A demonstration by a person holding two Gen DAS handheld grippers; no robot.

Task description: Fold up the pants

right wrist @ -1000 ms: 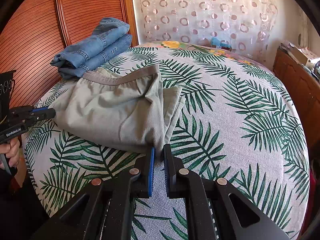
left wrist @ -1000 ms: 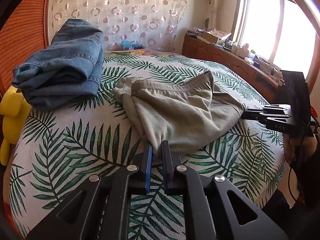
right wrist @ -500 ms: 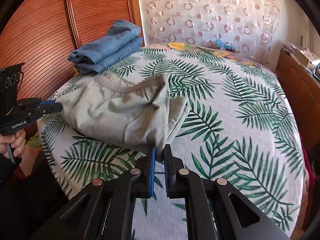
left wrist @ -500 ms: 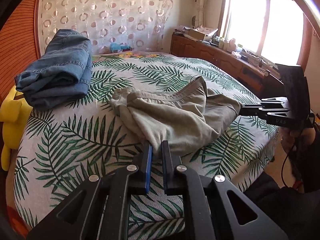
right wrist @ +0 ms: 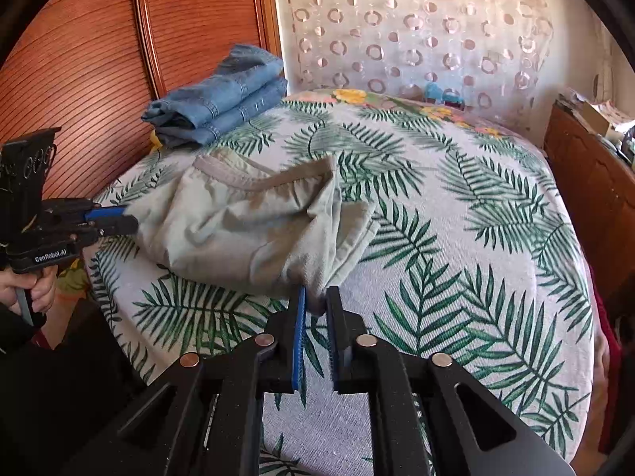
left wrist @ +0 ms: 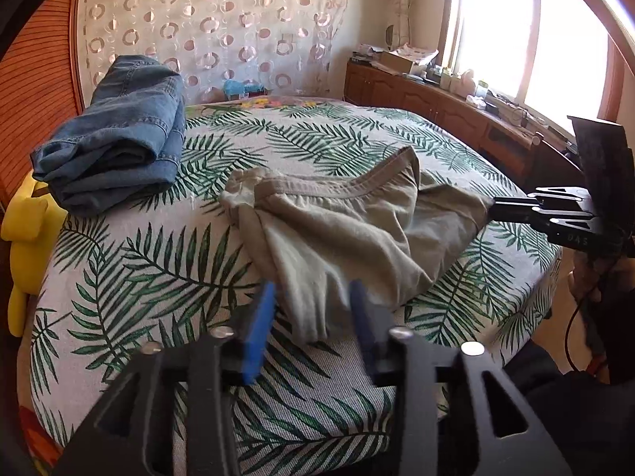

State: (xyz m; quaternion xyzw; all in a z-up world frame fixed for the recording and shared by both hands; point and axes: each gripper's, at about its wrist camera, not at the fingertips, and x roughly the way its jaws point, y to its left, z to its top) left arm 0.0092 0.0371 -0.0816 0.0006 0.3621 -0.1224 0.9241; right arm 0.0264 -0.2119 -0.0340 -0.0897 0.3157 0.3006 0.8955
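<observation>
One "GenRobot.AI" label on left gripper (right wrist: 125, 220)

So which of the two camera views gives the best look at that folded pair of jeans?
The left wrist view: the folded jeans lie large and near, folds and seams clear. In the right wrist view the jeans are smaller, farther off, seen edge-on.

Left wrist cam sits low and close at the bed (left wrist: 131, 246) near edge, facing the curtain (left wrist: 222, 35) and window (left wrist: 528, 31). Right wrist cam sits likewise, facing the wooden headboard (right wrist: 79, 67). Both see khaki pants (left wrist: 349, 230) (right wrist: 254, 226) and folded jeans (left wrist: 119, 135) (right wrist: 222, 99).
</observation>
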